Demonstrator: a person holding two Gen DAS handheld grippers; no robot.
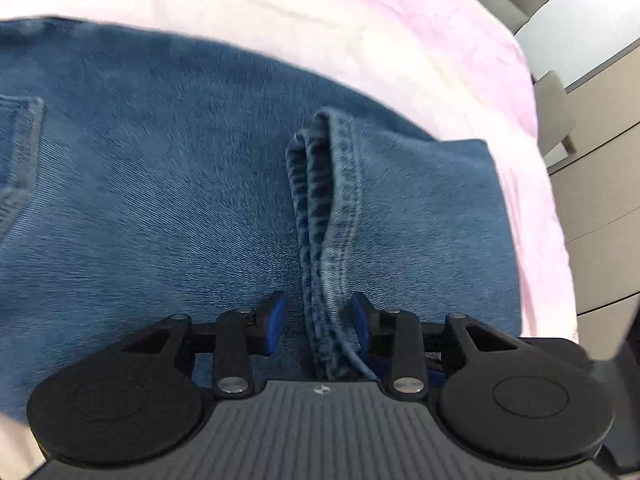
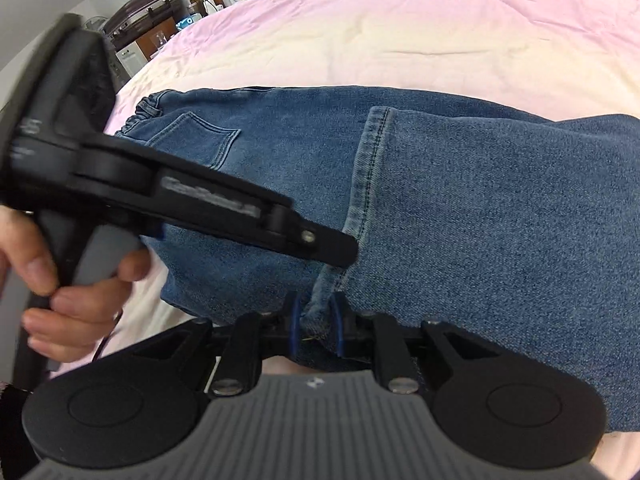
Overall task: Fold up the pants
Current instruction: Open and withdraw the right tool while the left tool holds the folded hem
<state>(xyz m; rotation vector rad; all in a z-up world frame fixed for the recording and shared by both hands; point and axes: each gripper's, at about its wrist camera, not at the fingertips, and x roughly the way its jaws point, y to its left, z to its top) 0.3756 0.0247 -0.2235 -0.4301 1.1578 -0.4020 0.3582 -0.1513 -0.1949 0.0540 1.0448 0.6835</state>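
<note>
Blue denim pants lie folded over on a pink bedsheet. A doubled leg hem runs up between the blue pads of my left gripper. It rests against the right pad while the left pad stands clear, so this gripper is open. In the right wrist view the pants show a back pocket and an elastic waist at the left. My right gripper is shut on the near end of the hem, with denim bunched between its pads. A hand holds the left gripper, whose tip is at the hem.
The pink sheet extends far beyond the pants. Grey chairs and a beige drawer unit stand past the bed's right edge. A dark suitcase and small clutter sit beyond the bed's far left corner.
</note>
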